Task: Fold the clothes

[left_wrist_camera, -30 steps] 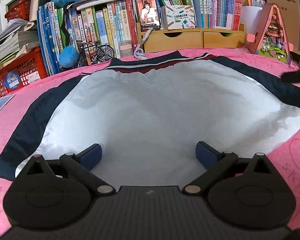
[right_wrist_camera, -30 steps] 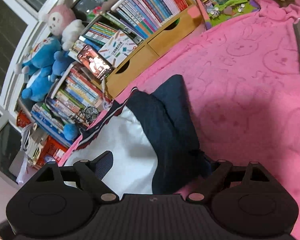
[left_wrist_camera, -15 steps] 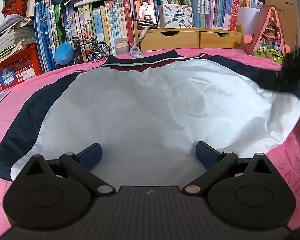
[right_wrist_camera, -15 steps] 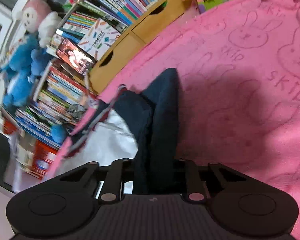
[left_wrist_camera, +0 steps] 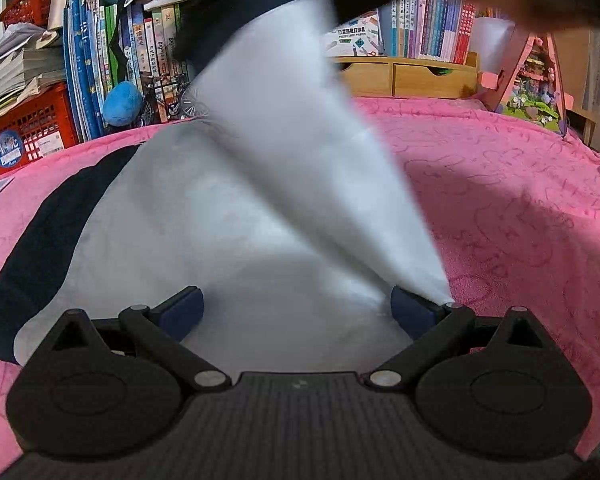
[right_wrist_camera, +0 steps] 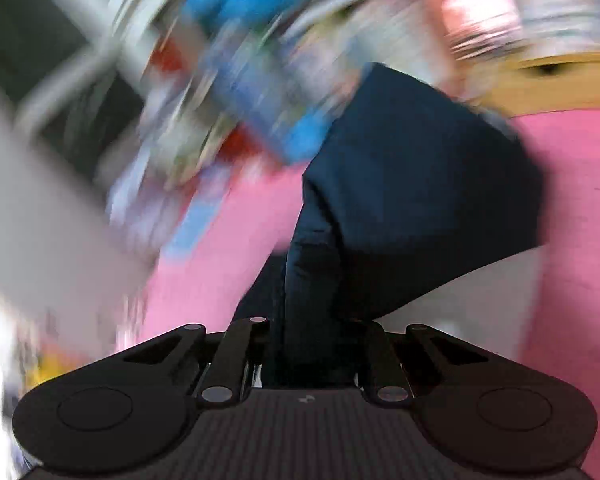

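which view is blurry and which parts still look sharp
Right wrist view: background smeared by motion blur; only the right tool and its clamped navy sleeve stay fairly crisp. Left wrist view: mostly sharp, the bookshelf readable; only the lifted white fabric is blurred.

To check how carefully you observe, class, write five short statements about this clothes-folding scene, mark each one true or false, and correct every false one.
1. The right claw is clamped on the garment's navy sleeve. True.
2. The left claw grips the white fabric. False: its jaws stand wide apart over the cloth, pinching nothing.
3. The garment lies on a pink blanket. True.
4. The whole garment lies flat. False: one side is lifted and stretches up across the left wrist view.
5. The wooden drawer unit stands in front of the garment, near the camera. False: it stands behind it, under a row of books.
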`<action>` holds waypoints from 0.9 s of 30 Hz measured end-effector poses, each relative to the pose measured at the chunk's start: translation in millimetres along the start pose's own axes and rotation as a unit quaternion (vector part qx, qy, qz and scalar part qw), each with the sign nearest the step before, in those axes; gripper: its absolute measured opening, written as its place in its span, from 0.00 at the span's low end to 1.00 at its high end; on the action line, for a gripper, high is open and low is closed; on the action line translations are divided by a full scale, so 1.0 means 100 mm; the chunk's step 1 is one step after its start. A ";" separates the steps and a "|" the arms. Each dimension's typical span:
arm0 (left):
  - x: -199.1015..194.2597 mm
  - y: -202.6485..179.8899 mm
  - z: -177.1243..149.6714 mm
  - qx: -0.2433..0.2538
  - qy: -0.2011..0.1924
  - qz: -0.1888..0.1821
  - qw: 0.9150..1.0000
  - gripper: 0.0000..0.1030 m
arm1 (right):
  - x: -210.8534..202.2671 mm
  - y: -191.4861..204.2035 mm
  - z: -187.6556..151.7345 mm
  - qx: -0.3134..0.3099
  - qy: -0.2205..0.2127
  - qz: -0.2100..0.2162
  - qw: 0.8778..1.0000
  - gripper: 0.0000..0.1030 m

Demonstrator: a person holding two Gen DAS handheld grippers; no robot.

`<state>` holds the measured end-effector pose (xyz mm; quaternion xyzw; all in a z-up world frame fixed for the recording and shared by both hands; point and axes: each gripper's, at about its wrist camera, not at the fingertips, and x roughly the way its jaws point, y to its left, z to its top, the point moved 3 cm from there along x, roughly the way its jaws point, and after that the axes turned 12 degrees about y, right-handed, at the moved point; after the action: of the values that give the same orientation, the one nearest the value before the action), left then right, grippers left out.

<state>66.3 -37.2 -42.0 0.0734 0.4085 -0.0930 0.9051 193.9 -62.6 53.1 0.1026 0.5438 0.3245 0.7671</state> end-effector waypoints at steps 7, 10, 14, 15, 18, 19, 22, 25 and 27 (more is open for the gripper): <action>0.00 0.01 -0.01 -0.005 0.000 -0.006 1.000 0.98 | 0.95 0.40 0.09 -0.120 0.153 -0.040 0.980 0.20; 0.01 0.00 -0.02 -0.005 0.000 -0.006 1.000 0.98 | 1.02 0.38 0.10 -0.121 0.171 -0.026 0.978 0.29; 0.01 -0.02 -0.02 -0.004 -0.002 -0.002 1.000 0.98 | 0.76 0.53 0.10 -0.145 0.157 0.024 0.977 0.79; 0.02 -0.02 -0.03 -0.005 -0.002 -0.002 1.000 0.98 | 0.62 0.60 0.11 -0.162 0.135 0.041 0.977 0.82; 0.02 -0.03 -0.03 -0.005 -0.003 -0.001 1.000 0.98 | 0.06 0.74 0.12 -0.200 0.043 0.086 0.975 0.98; 0.02 -0.02 -0.03 -0.006 -0.003 -0.003 1.000 0.98 | -0.11 0.74 0.12 -0.204 0.013 0.092 0.975 1.00; 0.01 0.03 -0.05 -0.014 -0.009 -0.020 1.000 0.98 | -0.57 0.54 -0.02 -0.192 -0.081 0.063 0.976 1.00; -0.01 0.12 -0.07 -0.031 -0.020 -0.055 0.998 1.00 | -0.87 0.16 -0.39 -0.155 -0.166 -0.035 0.973 1.00; -0.01 0.14 -0.08 -0.032 -0.019 -0.064 0.997 1.00 | -0.91 -0.10 -0.71 -0.126 -0.191 -0.107 0.968 1.00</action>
<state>63.0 -21.5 -45.7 0.0164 0.3975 -0.1395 0.9068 115.4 -139.5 90.1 0.0070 0.3494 0.2809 0.8939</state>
